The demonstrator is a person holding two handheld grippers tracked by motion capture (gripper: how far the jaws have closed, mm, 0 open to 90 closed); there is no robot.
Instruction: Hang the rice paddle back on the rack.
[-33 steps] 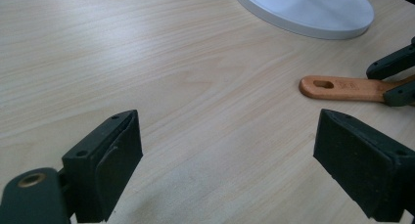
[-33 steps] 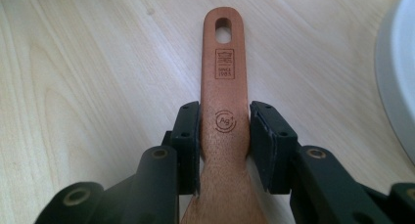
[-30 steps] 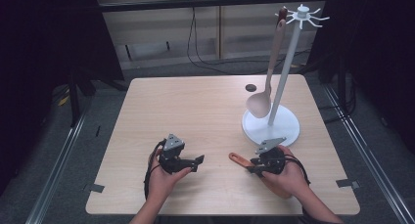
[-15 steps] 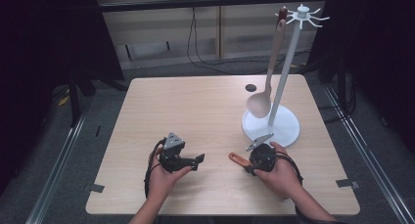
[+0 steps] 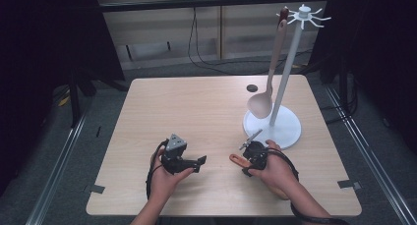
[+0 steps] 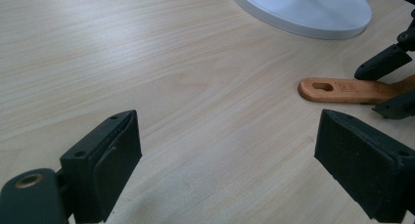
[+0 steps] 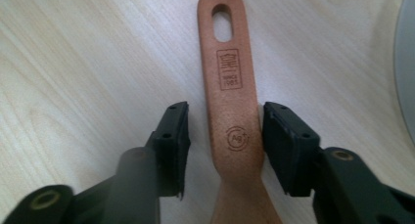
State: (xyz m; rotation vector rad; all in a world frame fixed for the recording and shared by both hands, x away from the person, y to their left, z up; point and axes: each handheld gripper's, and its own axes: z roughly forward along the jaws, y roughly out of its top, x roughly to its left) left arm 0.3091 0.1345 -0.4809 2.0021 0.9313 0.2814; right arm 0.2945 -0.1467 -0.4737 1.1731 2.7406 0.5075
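2 low hands on the table (image 5: pixel 196 107): left gripper (image 5: pixel 193 165) fingers apart, right gripper (image 5: pixel 242 162) fingers just loosening astride the wooden handle (image 7: pixel 230 87).

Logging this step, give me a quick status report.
Right gripper fingers just opening, straddling wooden utensil handle. Left gripper open, idle. Stand base nearby, not in the way.

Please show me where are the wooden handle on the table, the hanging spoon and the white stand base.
wooden handle (image 7: pixel 230 87), right gripper view, stamped middle.
hanging spoon (image 5: pixel 260 106), high view, its bowl.
white stand base (image 6: pixel 313 13), left gripper view, flat top.
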